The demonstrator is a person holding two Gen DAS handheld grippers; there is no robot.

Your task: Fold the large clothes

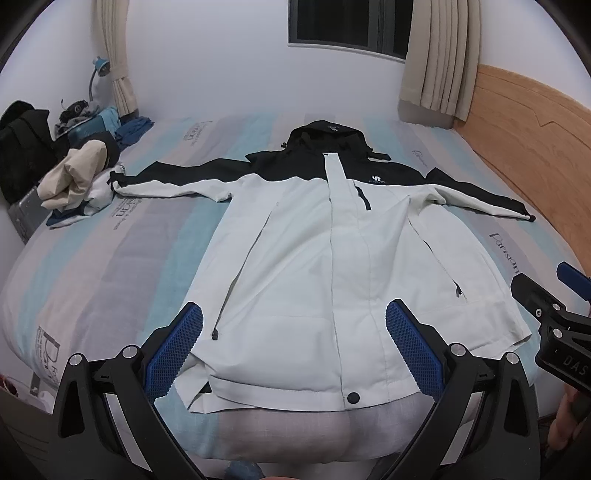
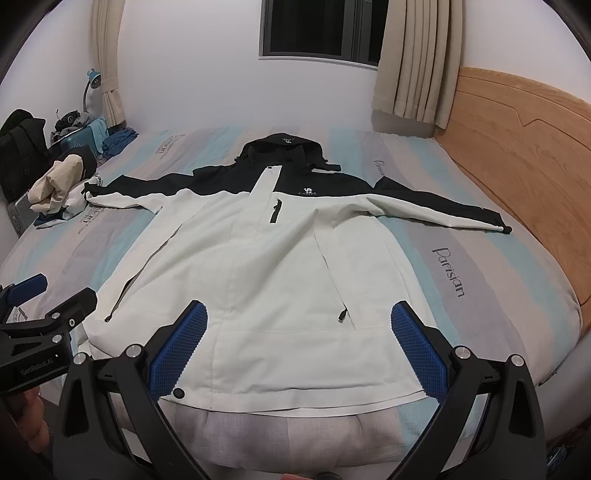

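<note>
Jacket point(image 1: 314, 258) flat on bed point(image 1: 110, 258)

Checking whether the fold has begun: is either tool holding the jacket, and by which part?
Nothing is held. The left tool and right tool are both open above the jacket's hem, which lies flat on the bed.

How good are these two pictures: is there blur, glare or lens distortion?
Left wrist view: strong fisheye bending, with dark corners and a curved bed; the jacket is sharp, lit evenly, without glare. Right wrist view: the same bending curves the headboard; the "Parisian" print reads clearly, and the window is dark.
</note>
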